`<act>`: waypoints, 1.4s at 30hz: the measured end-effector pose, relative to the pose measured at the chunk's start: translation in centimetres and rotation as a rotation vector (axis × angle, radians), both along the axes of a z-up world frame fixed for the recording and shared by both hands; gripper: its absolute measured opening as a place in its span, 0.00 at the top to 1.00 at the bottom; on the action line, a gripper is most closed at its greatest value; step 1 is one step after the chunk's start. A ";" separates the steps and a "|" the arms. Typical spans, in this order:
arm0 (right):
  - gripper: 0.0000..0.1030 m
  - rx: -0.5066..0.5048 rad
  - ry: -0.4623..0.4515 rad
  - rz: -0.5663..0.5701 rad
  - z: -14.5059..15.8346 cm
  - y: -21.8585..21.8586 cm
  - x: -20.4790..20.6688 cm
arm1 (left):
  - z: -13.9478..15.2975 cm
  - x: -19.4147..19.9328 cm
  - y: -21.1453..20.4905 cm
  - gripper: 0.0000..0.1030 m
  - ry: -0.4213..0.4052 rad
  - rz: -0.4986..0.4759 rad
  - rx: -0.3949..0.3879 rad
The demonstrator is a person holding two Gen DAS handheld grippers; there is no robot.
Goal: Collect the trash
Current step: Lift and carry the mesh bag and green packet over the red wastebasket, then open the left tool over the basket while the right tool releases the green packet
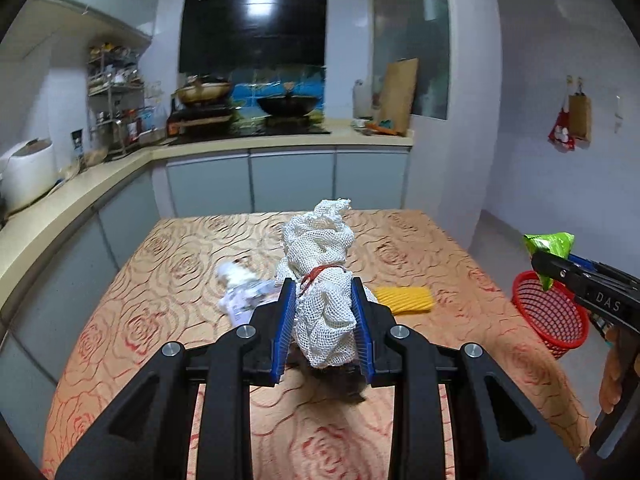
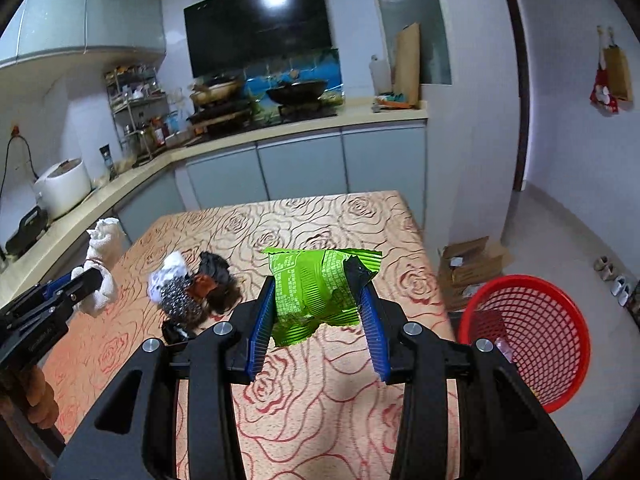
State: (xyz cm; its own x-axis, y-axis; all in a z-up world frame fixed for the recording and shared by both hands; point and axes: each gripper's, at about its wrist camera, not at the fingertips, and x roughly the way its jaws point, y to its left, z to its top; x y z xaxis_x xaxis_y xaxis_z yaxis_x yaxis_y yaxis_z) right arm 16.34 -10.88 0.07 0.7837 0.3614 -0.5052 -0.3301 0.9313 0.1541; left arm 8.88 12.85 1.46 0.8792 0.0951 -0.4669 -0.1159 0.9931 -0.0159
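The left gripper (image 1: pixel 325 294) had its jaws clamped on a bundle of white mesh netting (image 1: pixel 320 264) tied with a red band, and held it clear above the bench (image 1: pixel 160 280), which was covered in an orange rose-patterned cloth. From the right wrist view the same gripper (image 2: pixel 90 280) showed at the bench's left edge, the white bundle (image 2: pixel 102 256) sticking up out of it.

The right gripper (image 2: pixel 318 300) had its jaws pressed on a crumpled green snack wrapper (image 2: pixel 316 288), also lifted off the bench. In the left wrist view that gripper (image 1: pixel 538 262) stood past the bench's right edge with the green wrapper (image 1: pixel 550 242) poking up from its tip, above a red mesh basket (image 1: pixel 556 316) just beside the bench on the floor. The person's hand (image 1: pixel 614 376) gripped its handle.

More trash lay on the bench: a yellow ribbed piece (image 1: pixel 406 299) near the middle, just right of the left gripper's bundle, and a crumpled white paper (image 1: pixel 240 288) to its left. The right wrist view showed a heap on the bench's left half, made up of a white wad (image 2: pixel 170 270), a grey speckled lump (image 2: pixel 180 298) and dark brown and black scraps (image 2: pixel 216 280) touching one another. The red basket (image 2: pixel 532 332) stood off the bench's right edge, with a cardboard box (image 2: pixel 468 264) behind it on the floor.
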 end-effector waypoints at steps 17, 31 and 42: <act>0.61 0.026 -0.025 -0.169 0.5 -8.0 -0.3 | 1.4 3.3 -9.8 0.74 -0.037 -0.231 0.016; 0.61 0.005 -0.027 -0.339 -0.2 -14.8 -0.5 | 0.8 7.0 -18.6 0.74 -0.032 -0.429 0.007; 0.61 -0.024 0.018 -0.417 -2.7 -18.1 1.1 | -2.1 10.6 -24.3 0.74 0.040 -0.543 -0.006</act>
